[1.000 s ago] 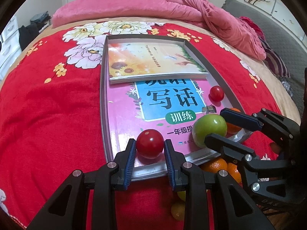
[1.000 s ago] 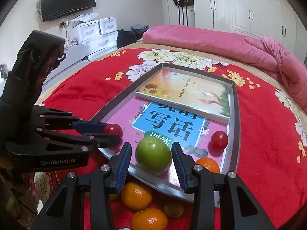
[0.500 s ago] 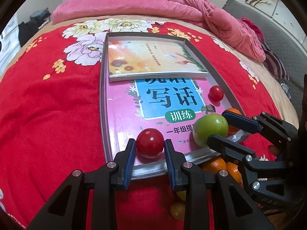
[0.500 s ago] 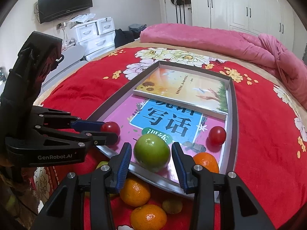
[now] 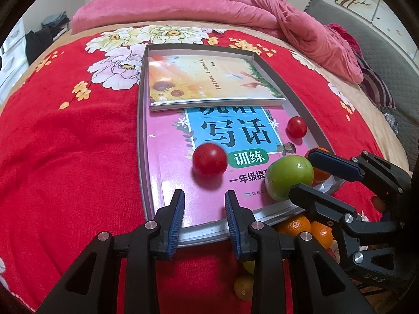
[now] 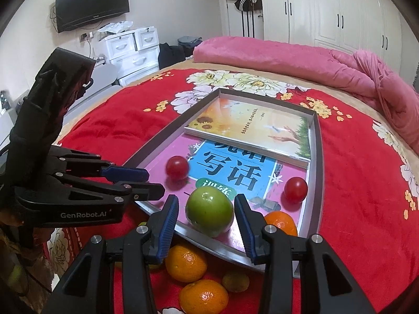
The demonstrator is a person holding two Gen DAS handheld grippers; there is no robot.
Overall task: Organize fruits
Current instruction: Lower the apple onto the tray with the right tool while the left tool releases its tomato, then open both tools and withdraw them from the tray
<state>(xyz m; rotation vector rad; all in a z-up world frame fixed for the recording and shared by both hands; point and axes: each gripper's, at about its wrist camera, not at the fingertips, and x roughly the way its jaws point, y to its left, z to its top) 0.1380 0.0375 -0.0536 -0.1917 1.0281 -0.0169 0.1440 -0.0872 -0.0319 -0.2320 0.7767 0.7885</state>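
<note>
Placing: green apple resting in tray, between right gripper jaws, spread apart.
Left gripper: agape, empty; tomato ahead.
Tip: back straight out, avoid nudging fruit.

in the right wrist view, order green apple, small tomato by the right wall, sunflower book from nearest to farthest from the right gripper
1. green apple, between the open right gripper fingers
2. small tomato, ahead right, by the tray wall
3. sunflower book, tray's far end

Green apple, two red tomatoes and one orange lie in the tray — more oranges outside.
</note>
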